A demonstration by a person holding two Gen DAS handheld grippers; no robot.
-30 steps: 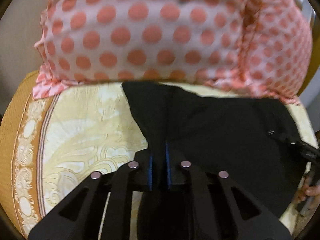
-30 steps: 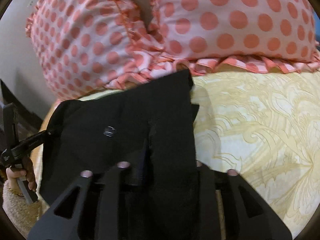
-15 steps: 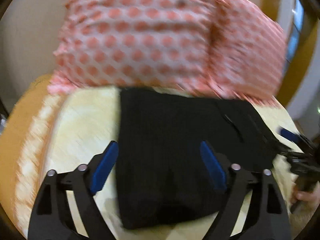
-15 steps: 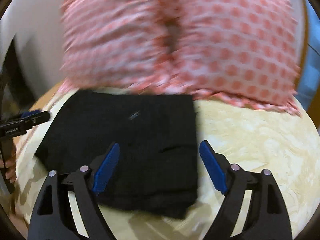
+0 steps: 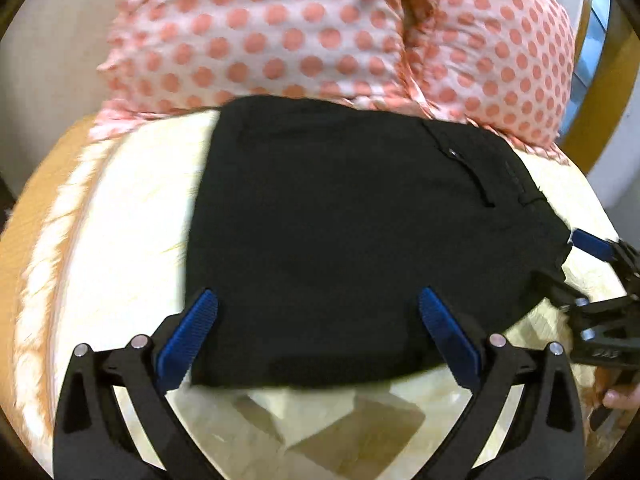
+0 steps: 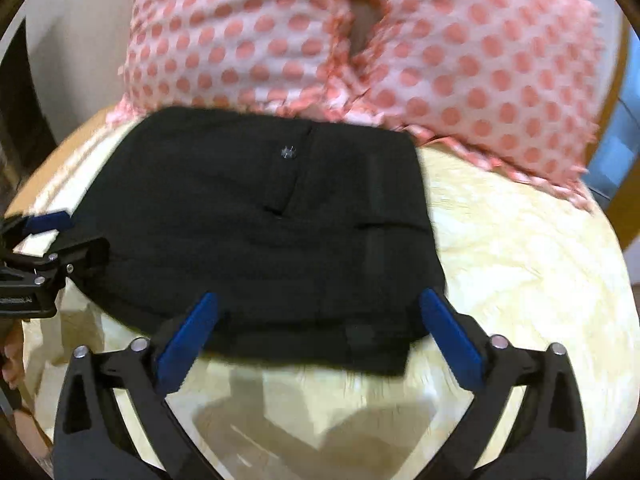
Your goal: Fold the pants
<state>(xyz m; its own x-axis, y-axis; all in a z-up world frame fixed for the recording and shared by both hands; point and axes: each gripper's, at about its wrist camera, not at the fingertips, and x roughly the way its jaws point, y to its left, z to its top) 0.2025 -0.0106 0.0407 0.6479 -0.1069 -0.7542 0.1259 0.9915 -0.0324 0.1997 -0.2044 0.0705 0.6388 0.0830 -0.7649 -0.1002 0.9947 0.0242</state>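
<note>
Black pants (image 5: 360,232) lying folded on yellow patterned bedspread (image 5: 120,220), left gripper (image 5: 318,332) and right gripper (image 6: 320,332) opening wide, apparently gripping nothing, polka-dot pillows (image 5: 280,32) behind

Yellow patterned bedspread (image 5: 120,240), polka-dot pillows (image 5: 280,32), pale wall (image 5: 52,60)

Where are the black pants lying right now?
In both wrist views the folded black pants lie flat on the yellow patterned bedspread, their far edge against the pink polka-dot pillows.
</note>
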